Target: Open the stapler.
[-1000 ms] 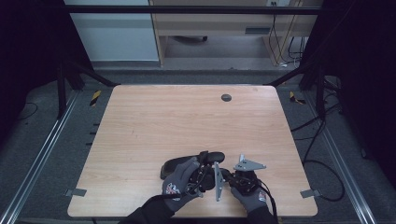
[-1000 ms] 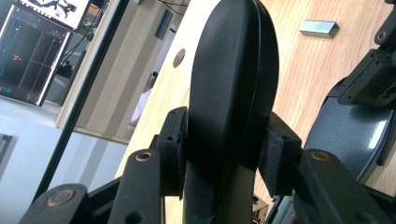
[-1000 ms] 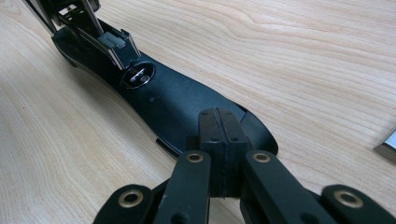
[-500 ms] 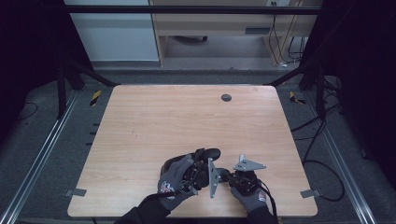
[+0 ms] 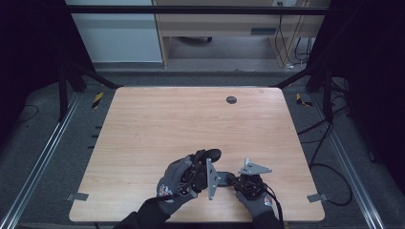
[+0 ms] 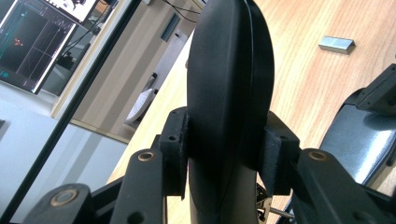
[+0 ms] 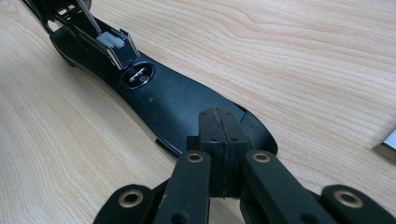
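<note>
On a light wooden table in a dim room, left tool clamping a black rounded object, right tool pinched closed.

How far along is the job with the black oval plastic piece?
Done: the left gripper is shut on the black oval plastic piece, pads pressing on both sides. In hand: the right gripper, jaws shut, sits at one end of that piece over the wooden table. Left: the small metal block lies untouched.
</note>
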A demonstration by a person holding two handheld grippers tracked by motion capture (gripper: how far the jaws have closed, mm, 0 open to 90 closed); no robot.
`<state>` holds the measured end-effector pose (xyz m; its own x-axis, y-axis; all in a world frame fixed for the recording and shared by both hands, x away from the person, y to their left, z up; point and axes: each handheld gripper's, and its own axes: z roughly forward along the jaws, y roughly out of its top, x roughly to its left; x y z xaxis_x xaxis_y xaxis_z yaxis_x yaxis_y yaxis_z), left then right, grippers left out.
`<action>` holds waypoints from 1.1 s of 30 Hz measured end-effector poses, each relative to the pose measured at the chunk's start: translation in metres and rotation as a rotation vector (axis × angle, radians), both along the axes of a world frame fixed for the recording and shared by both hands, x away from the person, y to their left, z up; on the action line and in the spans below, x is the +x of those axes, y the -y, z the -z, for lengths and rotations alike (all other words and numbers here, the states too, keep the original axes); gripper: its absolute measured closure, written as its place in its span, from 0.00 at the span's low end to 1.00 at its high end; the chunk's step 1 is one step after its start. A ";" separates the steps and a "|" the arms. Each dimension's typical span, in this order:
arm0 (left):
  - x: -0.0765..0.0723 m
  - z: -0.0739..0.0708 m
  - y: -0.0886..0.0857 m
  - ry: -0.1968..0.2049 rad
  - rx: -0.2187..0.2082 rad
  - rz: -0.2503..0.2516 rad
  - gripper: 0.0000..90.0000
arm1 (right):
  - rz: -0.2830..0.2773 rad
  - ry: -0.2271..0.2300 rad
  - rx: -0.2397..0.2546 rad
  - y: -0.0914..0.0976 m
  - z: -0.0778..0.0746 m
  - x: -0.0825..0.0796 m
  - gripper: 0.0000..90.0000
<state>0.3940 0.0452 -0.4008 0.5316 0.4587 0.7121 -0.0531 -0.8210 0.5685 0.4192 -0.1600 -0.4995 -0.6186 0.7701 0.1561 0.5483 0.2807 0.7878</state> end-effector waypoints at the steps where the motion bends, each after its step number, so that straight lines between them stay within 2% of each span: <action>1: 0.000 -0.001 -0.001 0.001 -0.004 -0.001 0.66 | 0.000 -0.001 0.001 0.000 0.000 0.000 1.00; 33: 0.001 -0.017 -0.030 -0.029 -0.152 -0.029 0.66 | 0.001 0.000 0.002 0.000 0.000 0.000 1.00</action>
<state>0.3951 0.0752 -0.3842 0.5362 0.5751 0.6178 -0.0126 -0.7264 0.6872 0.4195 -0.1603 -0.4996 -0.6174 0.7707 0.1576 0.5489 0.2786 0.7881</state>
